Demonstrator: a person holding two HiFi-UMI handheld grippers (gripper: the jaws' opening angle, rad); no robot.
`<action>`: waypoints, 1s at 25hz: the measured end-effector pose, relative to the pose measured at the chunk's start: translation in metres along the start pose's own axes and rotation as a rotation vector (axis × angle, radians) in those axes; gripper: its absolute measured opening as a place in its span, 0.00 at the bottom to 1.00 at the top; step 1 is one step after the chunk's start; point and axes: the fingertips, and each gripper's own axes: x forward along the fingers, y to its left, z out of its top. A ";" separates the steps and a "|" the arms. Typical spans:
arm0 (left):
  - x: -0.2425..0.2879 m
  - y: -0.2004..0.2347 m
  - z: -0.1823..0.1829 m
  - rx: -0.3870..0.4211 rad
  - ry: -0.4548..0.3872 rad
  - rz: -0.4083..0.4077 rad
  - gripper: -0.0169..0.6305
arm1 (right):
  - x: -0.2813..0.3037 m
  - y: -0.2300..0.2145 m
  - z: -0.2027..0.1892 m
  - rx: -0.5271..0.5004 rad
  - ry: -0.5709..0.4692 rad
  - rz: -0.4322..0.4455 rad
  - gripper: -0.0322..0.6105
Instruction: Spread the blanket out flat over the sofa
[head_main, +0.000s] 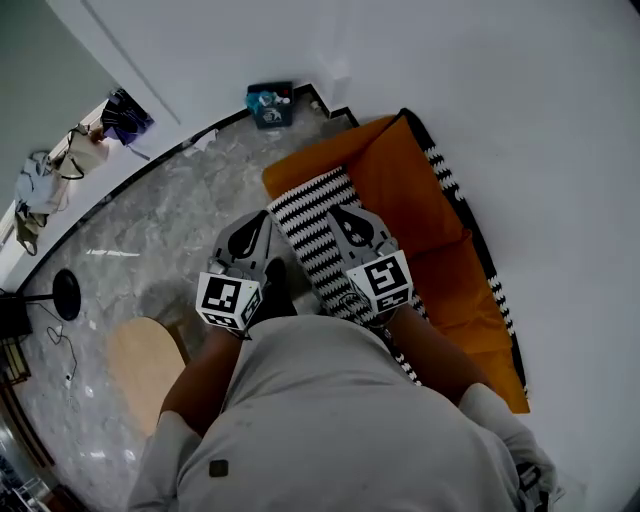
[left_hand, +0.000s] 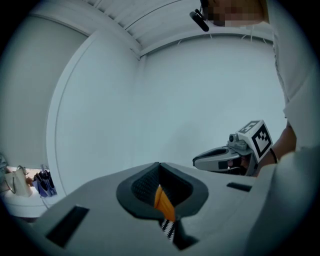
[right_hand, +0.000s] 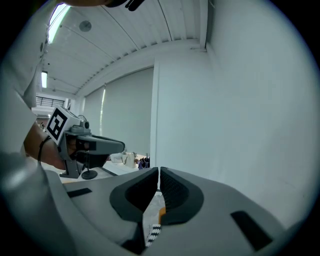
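The blanket (head_main: 400, 190) is orange on one side and black-and-white zigzag (head_main: 310, 235) on the other. It lies below me along the white wall; whatever is under it is hidden. My left gripper (head_main: 258, 222) is raised in front of my chest. In the left gripper view its jaws (left_hand: 159, 167) are shut on a strip of the blanket (left_hand: 164, 202). My right gripper (head_main: 340, 215) is held beside it over the zigzag part. Its jaws (right_hand: 159, 172) are closed tip to tip, with blanket fabric (right_hand: 154, 230) pinched in the gap below.
A white wall (head_main: 540, 120) runs along the right, next to the blanket. A blue box (head_main: 270, 105) sits at the wall's base. On the marble floor to the left are a round wooden top (head_main: 145, 360), a black stand base (head_main: 66, 293) and some clothes (head_main: 50, 170).
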 end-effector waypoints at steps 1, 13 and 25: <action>-0.002 -0.002 0.004 0.002 -0.004 0.001 0.04 | -0.005 -0.001 0.005 -0.001 -0.012 -0.005 0.10; -0.061 -0.048 0.020 0.076 -0.029 0.057 0.04 | -0.067 0.021 0.019 -0.025 -0.077 0.044 0.09; -0.134 -0.060 0.006 0.055 -0.006 0.069 0.04 | -0.115 0.074 0.027 -0.063 -0.058 0.066 0.09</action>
